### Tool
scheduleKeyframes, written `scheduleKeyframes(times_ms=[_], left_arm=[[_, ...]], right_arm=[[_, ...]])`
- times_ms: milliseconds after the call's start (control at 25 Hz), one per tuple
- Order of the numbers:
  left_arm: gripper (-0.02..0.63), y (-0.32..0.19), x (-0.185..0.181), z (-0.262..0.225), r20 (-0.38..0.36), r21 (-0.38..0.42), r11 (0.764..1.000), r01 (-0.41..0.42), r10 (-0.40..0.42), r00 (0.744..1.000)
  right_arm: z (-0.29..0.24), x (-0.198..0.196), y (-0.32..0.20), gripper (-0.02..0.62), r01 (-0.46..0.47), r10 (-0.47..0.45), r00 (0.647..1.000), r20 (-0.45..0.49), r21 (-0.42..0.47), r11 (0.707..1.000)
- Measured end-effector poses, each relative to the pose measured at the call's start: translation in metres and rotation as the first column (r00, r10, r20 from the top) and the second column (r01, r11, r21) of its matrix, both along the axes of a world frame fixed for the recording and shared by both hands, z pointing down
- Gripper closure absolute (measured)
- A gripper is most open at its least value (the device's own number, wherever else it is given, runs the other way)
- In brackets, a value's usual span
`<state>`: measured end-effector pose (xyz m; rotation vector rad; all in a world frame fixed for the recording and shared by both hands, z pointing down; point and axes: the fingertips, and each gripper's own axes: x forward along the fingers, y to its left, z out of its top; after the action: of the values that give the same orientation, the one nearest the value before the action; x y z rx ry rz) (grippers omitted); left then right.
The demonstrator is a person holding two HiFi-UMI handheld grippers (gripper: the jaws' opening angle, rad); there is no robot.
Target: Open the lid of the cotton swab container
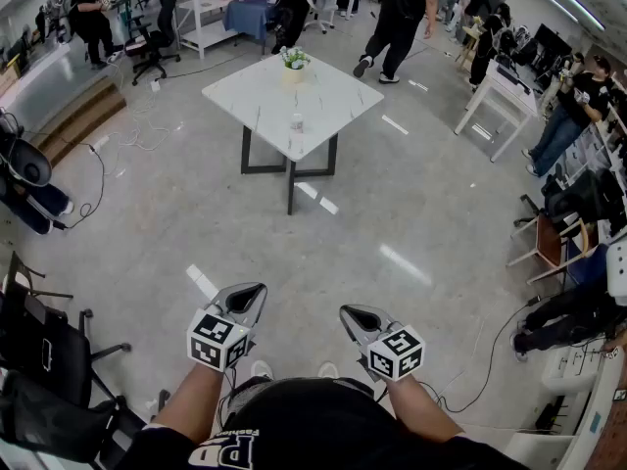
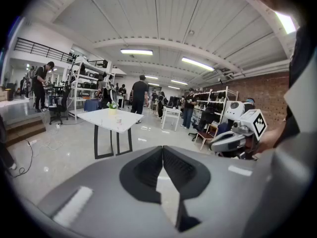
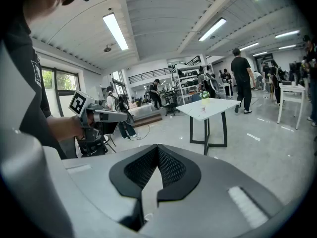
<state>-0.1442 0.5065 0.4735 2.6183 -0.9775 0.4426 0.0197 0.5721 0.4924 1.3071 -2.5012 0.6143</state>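
Note:
A small clear cotton swab container [image 1: 296, 122] stands near the front edge of a white square table [image 1: 323, 106] far ahead of me. A potted plant [image 1: 294, 63] sits at the table's far side. The container also shows on the table in the left gripper view [image 2: 102, 112] and the right gripper view [image 3: 202, 108]. My left gripper [image 1: 247, 299] and right gripper [image 1: 359, 319] are held close to my body, well short of the table. Both are shut with nothing between the jaws.
Grey floor lies between me and the table. Black chairs [image 1: 44, 351] stand at my left, a chair and cables [image 1: 549, 248] at my right. A white side table [image 1: 505, 91] and several people stand beyond. Steps [image 1: 78, 116] rise at far left.

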Motion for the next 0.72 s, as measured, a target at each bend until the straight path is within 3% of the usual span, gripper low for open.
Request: scheduleKeyframes(times_ms=[440,600,720], left_arm=[[0.548,0.003,-0.009,0.0,0.021,0.013,1.0,0.002,-0.002,1.0],[0.548,0.004,-0.014,0.004,-0.016,-0.024,1.0,0.002,-0.003,1.0],[0.548,0.005,-0.022,0.008,-0.04,-0.049,0.999,0.004,-0.006,0.999]], right_arm=[[0.006,-0.006,0.008,0.597,0.012,-0.012,1.0,0.002,-0.007,1.0],[0.002,-0.02,0.008,0.595,0.038,-0.038,0.999,0.033,0.004,0.999],[0.007,-0.035,0.009,0.595,0.063,-0.064,0.998,-0.007,-0.004,0.998]])
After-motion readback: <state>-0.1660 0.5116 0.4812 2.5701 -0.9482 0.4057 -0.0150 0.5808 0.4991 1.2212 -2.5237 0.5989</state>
